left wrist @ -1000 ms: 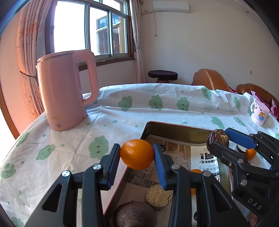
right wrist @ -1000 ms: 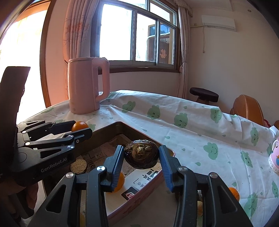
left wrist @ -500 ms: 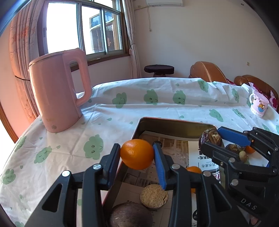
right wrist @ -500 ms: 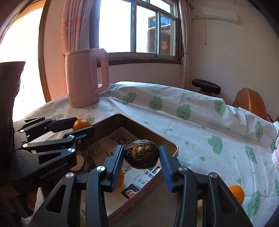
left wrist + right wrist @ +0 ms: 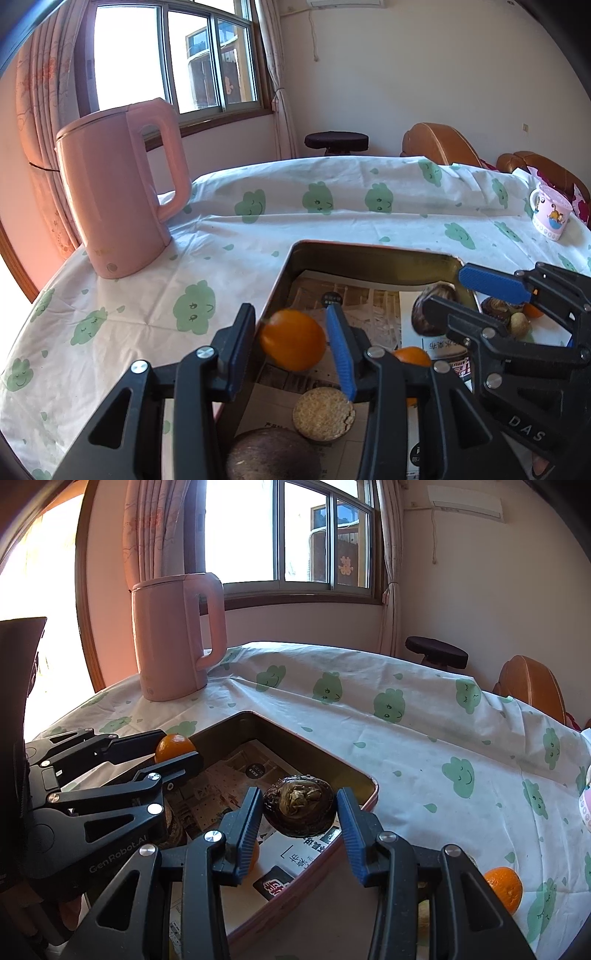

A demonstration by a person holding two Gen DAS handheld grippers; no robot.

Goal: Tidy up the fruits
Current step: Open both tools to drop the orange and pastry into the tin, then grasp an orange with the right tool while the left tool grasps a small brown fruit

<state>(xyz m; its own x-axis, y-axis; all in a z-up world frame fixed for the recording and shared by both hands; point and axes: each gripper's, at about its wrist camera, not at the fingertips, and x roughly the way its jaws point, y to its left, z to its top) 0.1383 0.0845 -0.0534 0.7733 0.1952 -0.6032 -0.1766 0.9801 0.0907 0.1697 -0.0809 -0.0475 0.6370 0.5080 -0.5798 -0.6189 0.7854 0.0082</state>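
My left gripper (image 5: 291, 341) has opened over the near left part of the pink tin tray (image 5: 369, 248). A blurred orange (image 5: 292, 345) drops between its fingers, free of the right pad. My right gripper (image 5: 300, 814) has also widened; the dark wrinkled fruit (image 5: 300, 805) sits between its pads with a gap on the right. The same fruit shows in the left wrist view (image 5: 430, 310), above the tray's newspaper lining. The left gripper's orange shows in the right wrist view (image 5: 174, 747).
A pink kettle (image 5: 118, 192) stands at the back left on the cloud-print cloth. In the tray lie another orange (image 5: 412, 356), a round biscuit (image 5: 323, 413) and a brown fruit (image 5: 271, 456). A mug (image 5: 550, 218) stands far right. An orange (image 5: 504, 884) lies outside the tray.
Both grippers have lowered toward the tray and opened. The orange has slipped down out of the left gripper's grip, and the dark fruit is loose between the right pads.
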